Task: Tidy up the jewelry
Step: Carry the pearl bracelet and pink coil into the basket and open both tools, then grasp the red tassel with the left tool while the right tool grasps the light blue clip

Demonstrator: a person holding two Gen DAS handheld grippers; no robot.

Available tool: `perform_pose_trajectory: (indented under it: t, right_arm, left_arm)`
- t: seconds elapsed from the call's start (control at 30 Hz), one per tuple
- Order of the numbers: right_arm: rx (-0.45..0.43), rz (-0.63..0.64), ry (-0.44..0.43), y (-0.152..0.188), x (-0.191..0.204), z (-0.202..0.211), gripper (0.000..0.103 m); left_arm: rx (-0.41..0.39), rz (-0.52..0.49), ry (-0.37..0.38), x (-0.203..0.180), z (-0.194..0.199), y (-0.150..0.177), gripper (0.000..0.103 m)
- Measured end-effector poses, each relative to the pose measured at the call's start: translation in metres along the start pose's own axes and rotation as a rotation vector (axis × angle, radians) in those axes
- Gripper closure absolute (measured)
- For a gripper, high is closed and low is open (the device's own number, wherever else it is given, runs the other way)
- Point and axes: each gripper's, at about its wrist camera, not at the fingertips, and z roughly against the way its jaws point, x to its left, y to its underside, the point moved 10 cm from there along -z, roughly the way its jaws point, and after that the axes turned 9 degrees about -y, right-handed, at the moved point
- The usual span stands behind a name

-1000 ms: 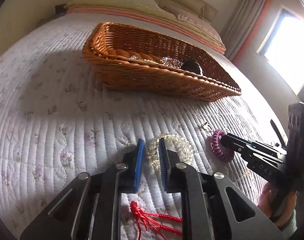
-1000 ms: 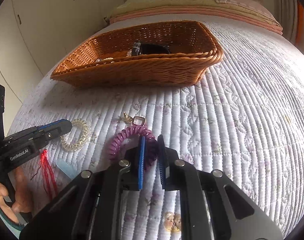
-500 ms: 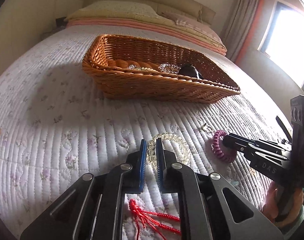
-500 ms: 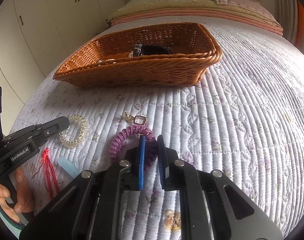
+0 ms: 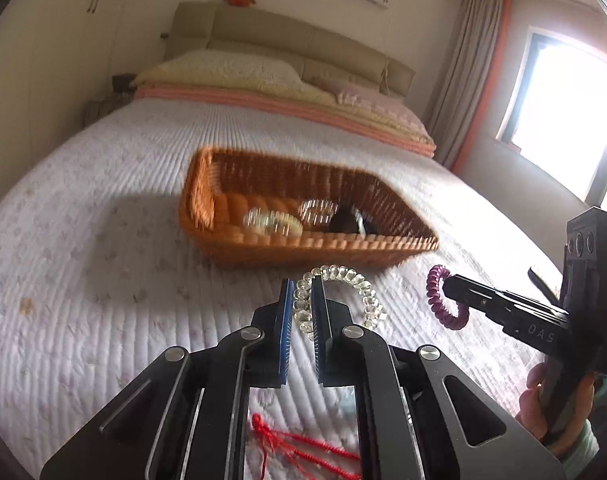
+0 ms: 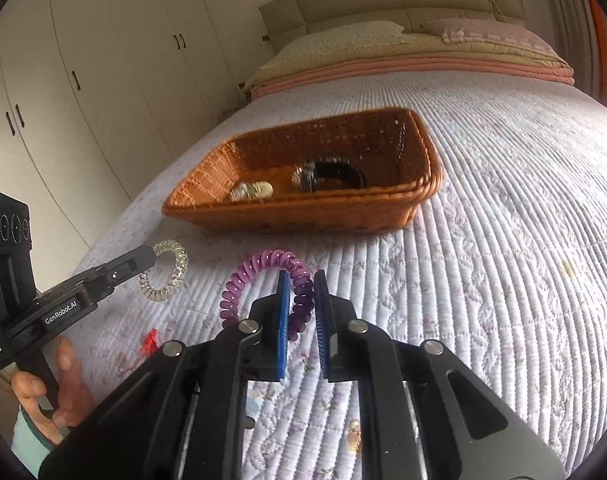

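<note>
My left gripper (image 5: 302,294) is shut on a clear spiral coil band (image 5: 345,280), which hangs above the quilt; the right wrist view shows that clear band (image 6: 171,268) at the left gripper's tip (image 6: 149,258). My right gripper (image 6: 301,286) is shut on a purple spiral coil band (image 6: 263,264), also lifted off the bed; from the left wrist the purple band (image 5: 437,296) shows at the right. A brown wicker basket (image 5: 231,240) (image 6: 287,212) lies ahead on the bed and holds clear bands and a dark piece. A red cord (image 5: 299,446) lies on the quilt under the left gripper.
The white quilted bed cover (image 6: 483,240) spreads all round the basket. Pillows (image 5: 231,68) and a headboard are at the far end. Wardrobe doors (image 6: 83,80) stand to the left, a bright window (image 5: 563,108) to the right. A hand (image 6: 59,392) grips each handle.
Both grippers have risen off the quilt with their coil bands, which lay on the bed a second ago. The views now tilt up, with more of the headboard and walls in sight.
</note>
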Motion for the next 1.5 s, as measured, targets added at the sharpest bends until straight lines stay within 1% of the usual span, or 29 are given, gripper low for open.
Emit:
perform_pose_trajectory:
  t: [0.13, 0.23, 0.33, 0.43, 0.57, 0.67, 0.73, 0.83, 0.97, 1.1, 1.23, 1.27, 1.3, 1.33, 1.37, 1.5]
  right_arm:
    - [-0.084, 0.036, 0.006, -0.057, 0.014, 0.012, 0.093]
    - [-0.112, 0.042, 0.025, -0.094, 0.016, 0.005, 0.093]
    - [-0.110, 0.050, 0.064, -0.119, 0.009, -0.014, 0.093]
    - [-0.066, 0.029, 0.095, -0.132, -0.007, -0.040, 0.093]
    - [0.017, -0.016, 0.128, -0.138, -0.029, -0.078, 0.093]
    - [0.082, -0.042, 0.153, -0.131, -0.043, -0.104, 0.093]
    - [0.125, -0.062, 0.165, -0.124, -0.053, -0.117, 0.093]
    - [0.193, -0.115, 0.144, -0.112, -0.064, -0.137, 0.093]
    - [0.239, -0.150, 0.147, -0.101, -0.072, -0.148, 0.093]
    - [0.238, -0.161, 0.148, -0.096, -0.074, -0.151, 0.093]
    - [0.214, -0.173, 0.122, -0.098, -0.073, -0.142, 0.091]
    - [0.206, -0.180, 0.119, -0.100, -0.075, -0.139, 0.090]
    - [0.195, -0.186, 0.118, -0.101, -0.075, -0.133, 0.085]
    - [0.187, -0.190, 0.118, -0.103, -0.076, -0.129, 0.077]
    - [0.176, -0.194, 0.117, -0.103, -0.076, -0.122, 0.073]
    - [0.162, -0.185, 0.094, -0.098, -0.062, -0.095, 0.068]
  left_arm:
    - [-0.070, -0.003, 0.004, -0.003, 0.009, -0.046, 0.096]
    - [-0.109, -0.007, -0.003, -0.003, 0.003, -0.079, 0.096]
    - [-0.113, -0.013, -0.014, -0.001, -0.016, -0.104, 0.096]
    - [-0.097, -0.010, -0.031, 0.004, -0.038, -0.115, 0.096]
    - [-0.043, 0.011, -0.047, 0.012, -0.076, -0.115, 0.096]
    - [0.006, 0.017, -0.052, 0.017, -0.100, -0.106, 0.096]
    - [0.042, 0.003, -0.076, 0.019, -0.115, -0.096, 0.096]
    - [0.070, 0.001, -0.109, 0.024, -0.129, -0.086, 0.096]
    - [0.082, -0.005, -0.140, 0.031, -0.137, -0.078, 0.096]
    - [0.099, -0.020, -0.150, 0.031, -0.141, -0.074, 0.095]
    - [0.071, -0.066, -0.189, 0.025, -0.135, -0.074, 0.095]
    - [0.066, -0.069, -0.181, 0.022, -0.132, -0.074, 0.090]
    - [0.063, -0.068, -0.176, 0.021, -0.127, -0.075, 0.084]
    - [0.055, -0.066, -0.179, 0.020, -0.122, -0.075, 0.072]
    - [0.042, -0.067, -0.182, 0.019, -0.116, -0.076, 0.071]
    - [0.013, -0.073, -0.183, 0.017, -0.081, -0.078, 0.069]
